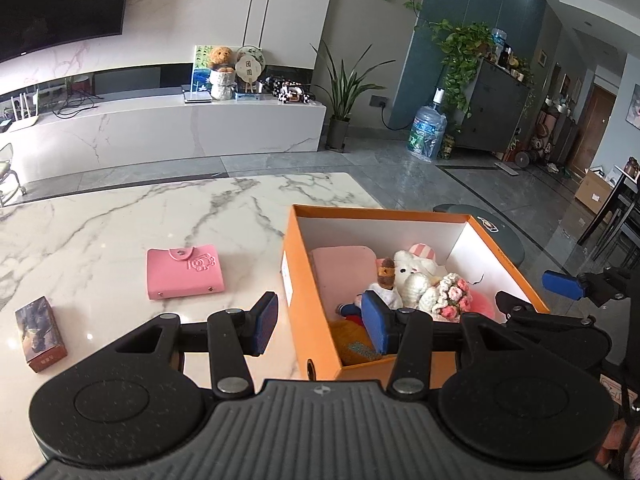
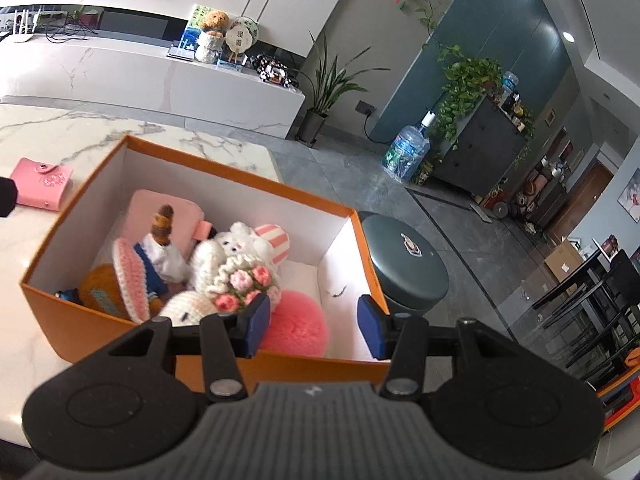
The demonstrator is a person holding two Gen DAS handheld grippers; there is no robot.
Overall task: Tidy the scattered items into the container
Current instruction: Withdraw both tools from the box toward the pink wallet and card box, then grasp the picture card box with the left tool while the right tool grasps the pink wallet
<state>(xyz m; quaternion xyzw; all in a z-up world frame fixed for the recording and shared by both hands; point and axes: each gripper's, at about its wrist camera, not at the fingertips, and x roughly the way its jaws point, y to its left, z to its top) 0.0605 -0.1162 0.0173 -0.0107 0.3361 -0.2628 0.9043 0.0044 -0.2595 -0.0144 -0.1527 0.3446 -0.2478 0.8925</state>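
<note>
brown carton (image 1: pixel 40 334) shows only beside left wrist's pink wallet (image 1: pixel 184 271).

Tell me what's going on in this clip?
A person with two handheld grippers is tidying toys into an orange cardboard box. Both the left gripper and right gripper are empty, their jaws apart. A pink snap-button card wallet and small brown printed carton lie outside on the white marble table.

The box (image 1: pixel 304 304) stands on the tabletop (image 1: pixel 120 232) at its right edge, with plush toys (image 2: pixel 236 264) piled inside. Left of the box lies a card holder (image 1: pixel 183 271), and further left and nearer, a small carton (image 1: pixel 40 334). A stool (image 2: pixel 404 264) stands on the floor just right of the box.
</note>
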